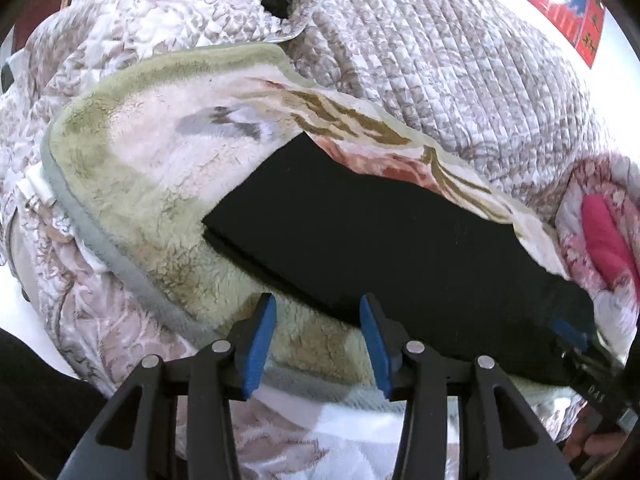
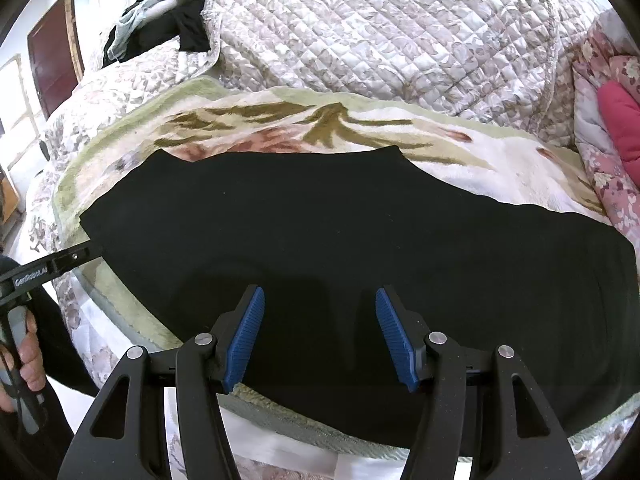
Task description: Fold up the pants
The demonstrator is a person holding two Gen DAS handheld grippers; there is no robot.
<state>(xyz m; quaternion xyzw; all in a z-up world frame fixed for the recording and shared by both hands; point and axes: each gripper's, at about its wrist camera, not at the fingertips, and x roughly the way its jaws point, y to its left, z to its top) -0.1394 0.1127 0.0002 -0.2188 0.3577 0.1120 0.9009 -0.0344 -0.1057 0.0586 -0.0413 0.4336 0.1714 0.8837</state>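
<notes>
Black pants point(image 2: 340, 236) lie flat, folded lengthwise, on a fleece blanket point(image 2: 500, 160) on a bed. They also show in the left wrist view point(image 1: 380, 248). My left gripper point(image 1: 318, 344) is open and empty, hovering over the blanket point(image 1: 132, 208) at the pants' near edge toward their left end. My right gripper point(image 2: 320, 336) is open and empty, just above the pants' near edge. The left gripper also shows in the right wrist view point(image 2: 76, 258) at the pants' left corner. The right gripper's blue pad shows at the right edge of the left wrist view point(image 1: 572, 334).
A quilted floral bedspread point(image 2: 380, 40) covers the bed behind the blanket. A pink pillow point(image 2: 620, 120) lies at the right. Dark clothes point(image 2: 168, 20) are piled at the back left. A red poster point(image 1: 560, 4) hangs on the wall.
</notes>
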